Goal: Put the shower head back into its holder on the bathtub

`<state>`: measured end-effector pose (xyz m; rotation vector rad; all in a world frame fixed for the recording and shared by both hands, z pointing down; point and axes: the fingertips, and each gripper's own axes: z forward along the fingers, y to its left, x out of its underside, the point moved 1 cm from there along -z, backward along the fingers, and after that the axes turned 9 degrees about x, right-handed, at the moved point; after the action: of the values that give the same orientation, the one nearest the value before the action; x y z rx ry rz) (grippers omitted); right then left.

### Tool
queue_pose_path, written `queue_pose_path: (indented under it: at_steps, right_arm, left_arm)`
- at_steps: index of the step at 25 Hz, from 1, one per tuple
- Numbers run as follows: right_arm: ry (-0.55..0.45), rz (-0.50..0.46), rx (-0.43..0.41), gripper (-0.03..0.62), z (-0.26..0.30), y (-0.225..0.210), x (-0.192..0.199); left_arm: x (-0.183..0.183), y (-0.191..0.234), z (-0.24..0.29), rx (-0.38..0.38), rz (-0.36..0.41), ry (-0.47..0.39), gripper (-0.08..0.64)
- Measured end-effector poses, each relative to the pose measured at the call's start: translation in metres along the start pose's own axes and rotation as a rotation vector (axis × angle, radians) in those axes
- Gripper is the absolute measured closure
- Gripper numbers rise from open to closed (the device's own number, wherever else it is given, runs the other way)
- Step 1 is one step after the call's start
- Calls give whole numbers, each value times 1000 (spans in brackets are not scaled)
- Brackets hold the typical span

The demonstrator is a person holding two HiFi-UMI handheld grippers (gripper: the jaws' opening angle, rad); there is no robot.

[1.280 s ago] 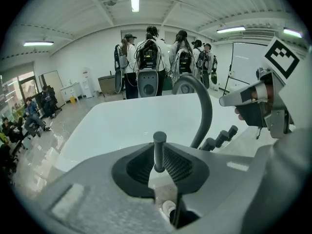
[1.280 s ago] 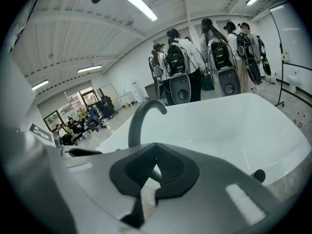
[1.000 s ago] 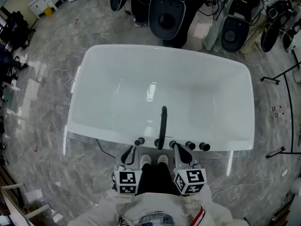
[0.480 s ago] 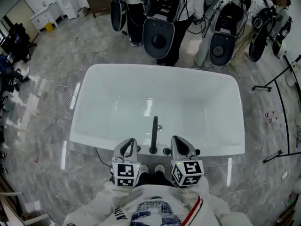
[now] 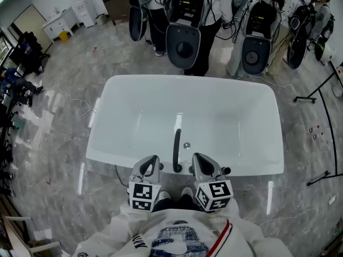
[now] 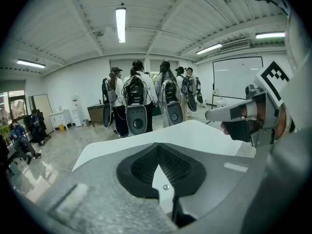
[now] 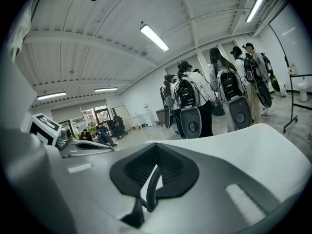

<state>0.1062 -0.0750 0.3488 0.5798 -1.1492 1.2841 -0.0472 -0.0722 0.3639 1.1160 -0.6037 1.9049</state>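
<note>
Across the near rim of the white tub lies the dark shower head, between our left claw and right claw, both closed and empty; it looks stiff, light and slick, so we'd grip mid-handle.

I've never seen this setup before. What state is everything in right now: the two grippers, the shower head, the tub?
left gripper: shut, holding nothing
right gripper: shut, holding nothing
shower head: base at the tub's near rim, pointing out over the basin, neither gripper on it
bathtub: empty, no water to be seen
</note>
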Motion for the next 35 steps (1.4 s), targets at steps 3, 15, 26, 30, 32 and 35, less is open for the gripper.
queue_pose_path:
  at_steps: [3,15,26,30,32,35]
  right_arm:
    - [-1,0,8,586,-9,-3,5]
    - [-32,-22,76,586,-66,49,22]
    - [-89,-69,167,588,-151,135,59]
    - [-94,-73,176,588,-180,164,73]
    - [-97,-79,176,588,-196,177,80]
    - [-103,-97,175,588,-216,188,82]
  left_arm:
    - [3,-6,-5,7,6,-3,560]
    - [26,-6,-84,24,35,-49,560]
    - [70,-17,-194,78,32,-130,560]
    - [89,-27,-234,101,21,-140,560]
    - [98,-33,-251,107,18,-142,560]
    - [104,-42,-267,107,4,-143,560]
